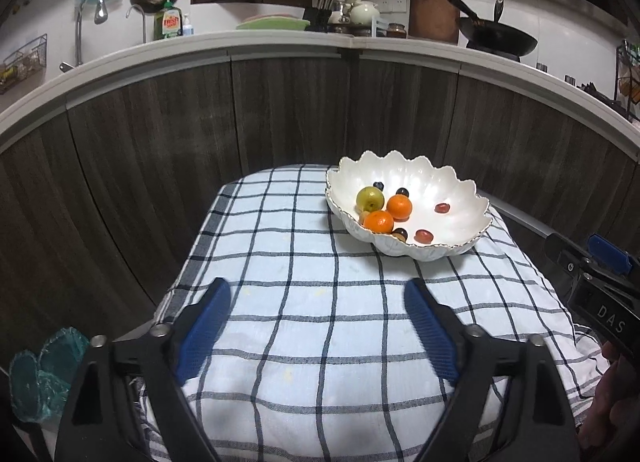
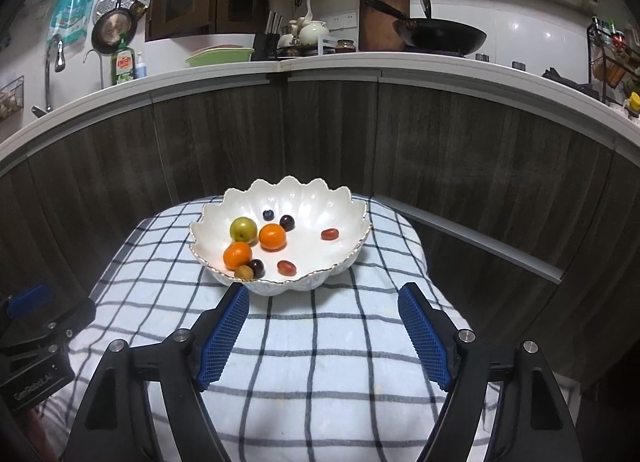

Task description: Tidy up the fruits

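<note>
**Small fruit, fragile bowl**

On the checked cloth [image 2: 320,362] sits the scalloped white bowl [image 2: 344,209], at twelve o'clock from the right gripper [image 2: 324,326] and one o'clock from the left gripper [image 1: 316,326]. Both stand with jaws spread and empty. Inside lie two oranges [image 2: 272,236], a green fruit [image 2: 243,228], dark grapes [image 2: 287,222] and red ones [image 2: 330,234]. These look light, round, slippery and soft; I'd pinch each gently across its middle. The bowl looks breakable.

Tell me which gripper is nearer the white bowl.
Right. The right gripper hangs open just short of the bowl, its left fingertip almost at the near rim. The left gripper is open too, farther back over the cloth, bowl ahead to its right.
</note>
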`<state>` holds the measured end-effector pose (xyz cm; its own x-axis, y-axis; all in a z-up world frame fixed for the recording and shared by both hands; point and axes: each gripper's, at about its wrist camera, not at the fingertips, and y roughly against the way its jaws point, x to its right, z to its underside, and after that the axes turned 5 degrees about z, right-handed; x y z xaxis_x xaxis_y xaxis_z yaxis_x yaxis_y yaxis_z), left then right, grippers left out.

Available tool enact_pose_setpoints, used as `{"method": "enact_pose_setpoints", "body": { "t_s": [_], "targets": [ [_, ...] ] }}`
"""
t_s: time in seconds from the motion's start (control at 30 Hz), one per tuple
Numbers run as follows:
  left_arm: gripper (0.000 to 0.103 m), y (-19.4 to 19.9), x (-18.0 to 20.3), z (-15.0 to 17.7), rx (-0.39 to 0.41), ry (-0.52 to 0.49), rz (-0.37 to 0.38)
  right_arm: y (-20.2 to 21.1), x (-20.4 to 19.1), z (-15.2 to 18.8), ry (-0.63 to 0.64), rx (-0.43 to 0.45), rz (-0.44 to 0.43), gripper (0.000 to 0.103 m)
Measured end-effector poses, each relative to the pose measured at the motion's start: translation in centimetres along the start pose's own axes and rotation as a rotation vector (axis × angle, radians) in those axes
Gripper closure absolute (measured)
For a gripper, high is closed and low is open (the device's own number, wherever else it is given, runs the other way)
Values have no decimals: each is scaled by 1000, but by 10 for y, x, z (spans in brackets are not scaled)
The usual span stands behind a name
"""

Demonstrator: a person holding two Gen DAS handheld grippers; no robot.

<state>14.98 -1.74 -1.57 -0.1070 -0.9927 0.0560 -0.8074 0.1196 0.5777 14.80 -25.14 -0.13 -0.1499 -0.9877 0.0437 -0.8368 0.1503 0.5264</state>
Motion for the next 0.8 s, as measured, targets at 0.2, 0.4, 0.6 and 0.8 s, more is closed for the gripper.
{"method": "enact_pose_setpoints", "body": {
  "t_s": [0.2, 0.4, 0.6, 0.8],
  "targets": [
    [7, 14, 1, -1, 36, -5, -19, 12, 4, 1, 1, 14, 0, 25],
    [2, 27, 3, -2, 74, -24, -40, 22, 9, -1, -8, 37, 10, 25],
    [2, 35, 5, -3, 92, -33, -47, 30, 14, -1, -17, 55, 15, 25],
    [2, 40, 5, -4, 102, -31, -52, 33, 16, -2, -22, 66, 15, 25]
  ]
}}
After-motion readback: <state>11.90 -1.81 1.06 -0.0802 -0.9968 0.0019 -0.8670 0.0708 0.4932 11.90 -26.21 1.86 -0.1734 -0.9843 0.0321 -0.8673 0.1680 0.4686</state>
